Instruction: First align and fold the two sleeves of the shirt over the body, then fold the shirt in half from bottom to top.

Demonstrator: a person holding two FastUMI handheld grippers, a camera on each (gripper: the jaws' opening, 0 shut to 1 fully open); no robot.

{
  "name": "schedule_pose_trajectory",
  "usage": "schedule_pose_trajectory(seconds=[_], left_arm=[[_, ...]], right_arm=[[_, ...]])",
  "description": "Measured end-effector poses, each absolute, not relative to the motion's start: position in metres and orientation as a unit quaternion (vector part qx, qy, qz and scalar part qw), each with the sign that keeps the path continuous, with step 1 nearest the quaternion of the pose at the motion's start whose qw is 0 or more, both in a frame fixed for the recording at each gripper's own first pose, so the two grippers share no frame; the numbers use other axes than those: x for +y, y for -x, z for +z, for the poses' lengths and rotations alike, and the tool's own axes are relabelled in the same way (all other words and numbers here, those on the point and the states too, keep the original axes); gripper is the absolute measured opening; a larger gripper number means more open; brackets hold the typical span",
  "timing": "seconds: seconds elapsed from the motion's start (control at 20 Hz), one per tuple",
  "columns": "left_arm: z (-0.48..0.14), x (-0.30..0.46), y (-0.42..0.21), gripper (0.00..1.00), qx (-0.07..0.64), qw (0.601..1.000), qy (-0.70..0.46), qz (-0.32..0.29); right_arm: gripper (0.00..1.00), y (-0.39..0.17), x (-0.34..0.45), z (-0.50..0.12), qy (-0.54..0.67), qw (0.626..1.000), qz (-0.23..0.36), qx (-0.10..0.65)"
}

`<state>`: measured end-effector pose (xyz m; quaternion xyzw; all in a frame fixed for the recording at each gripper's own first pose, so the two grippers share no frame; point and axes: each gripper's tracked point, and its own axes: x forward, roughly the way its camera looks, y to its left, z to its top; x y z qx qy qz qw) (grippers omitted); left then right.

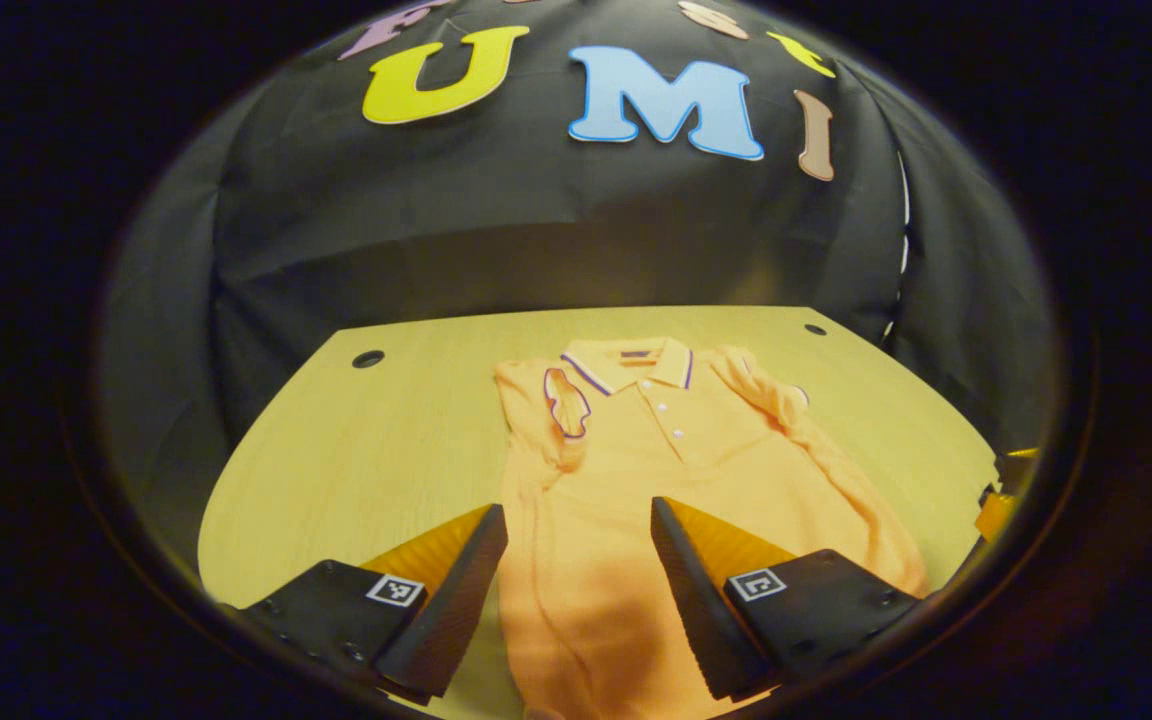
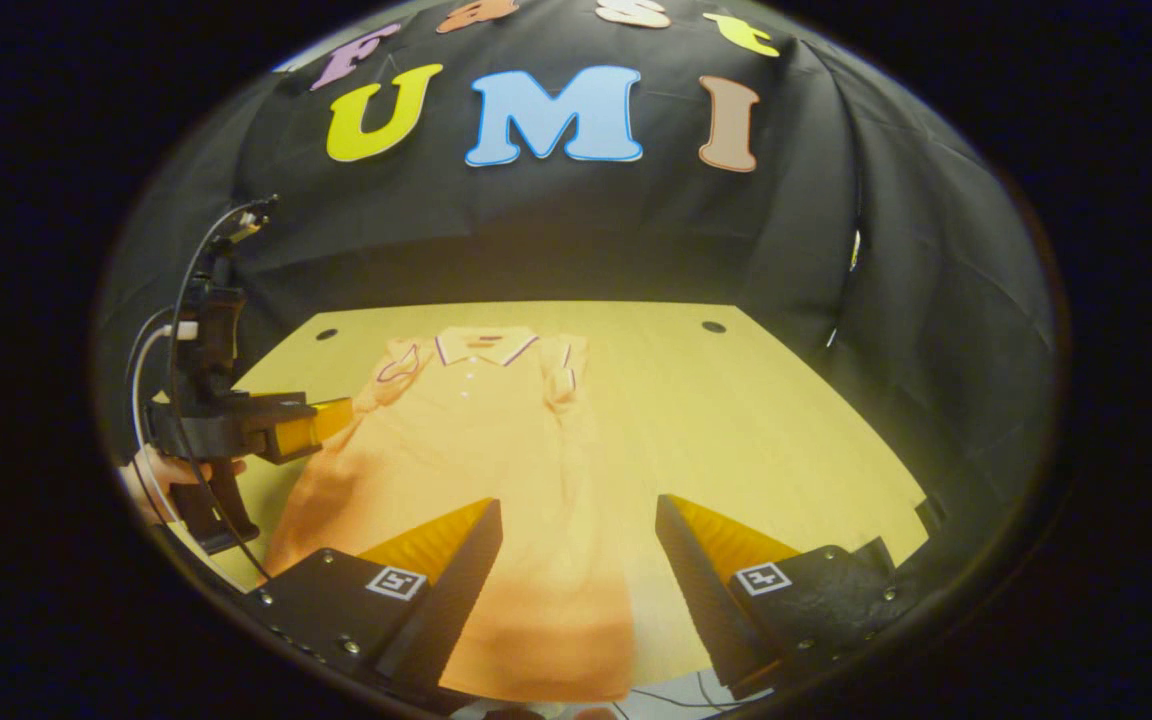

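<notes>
Left gripper view: I see the left gripper held above the table, its two fingers spread wide with nothing between them. Between and beyond the fingers lies the orange polo shirt, spread flat on the wooden table with its collar at the far end and its hem toward me. The buttons on the placket face up. Both sleeves are folded in over the body: one sleeve lies along the left of the chest with its trimmed cuff near the collar, and the other sleeve runs down the right side in wrinkles. The table has a round hole near its far left corner and a smaller one near the far right.

Right gripper view: I see the right gripper also above the table, its fingers wide apart and empty. The shirt lies to the left of centre, collar far, hem near the lower edge between the fingers. The left finger sits over the lower part of the shirt; the right finger is over bare table. At the left edge, the other gripper is in view, held by a hand above the table beside the shirt's edge, with cables looping up behind it. From this angle I cannot tell its opening.
</notes>
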<state>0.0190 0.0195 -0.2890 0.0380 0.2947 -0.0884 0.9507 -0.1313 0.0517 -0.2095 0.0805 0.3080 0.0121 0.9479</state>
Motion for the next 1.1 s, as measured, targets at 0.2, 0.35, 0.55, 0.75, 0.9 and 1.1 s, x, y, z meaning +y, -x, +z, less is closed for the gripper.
schedule_pose_trajectory(seconds=[0.2, 0.35, 0.55, 0.75, 0.9, 1.1], left_arm=[[-0.295, 0.023, 0.048, 0.94, 0.309, 0.947, -0.033, -0.083], [-0.299, 0.027, 0.095, 0.95, 0.316, 0.945, -0.03, -0.075], [-0.31, 0.038, 0.15, 0.95, 0.326, 0.944, -0.011, -0.056], [-0.327, 0.049, 0.192, 0.95, 0.336, 0.941, -0.017, -0.048], [-0.337, 0.053, 0.216, 0.95, 0.343, 0.938, -0.018, -0.043], [-0.347, 0.048, 0.233, 0.95, 0.347, 0.936, -0.024, -0.05]], right_arm=[[0.96, 0.163, 0.054, -0.231, -0.068, 0.942, 0.026, 0.327], [0.96, 0.185, 0.057, -0.247, -0.068, 0.936, 0.04, 0.344], [0.96, 0.211, 0.057, -0.271, -0.07, 0.925, 0.05, 0.369], [0.94, 0.232, 0.056, -0.294, -0.066, 0.916, 0.053, 0.392], [0.96, 0.242, 0.057, -0.309, -0.071, 0.908, 0.053, 0.409], [0.96, 0.246, 0.059, -0.315, -0.077, 0.905, 0.053, 0.414]])
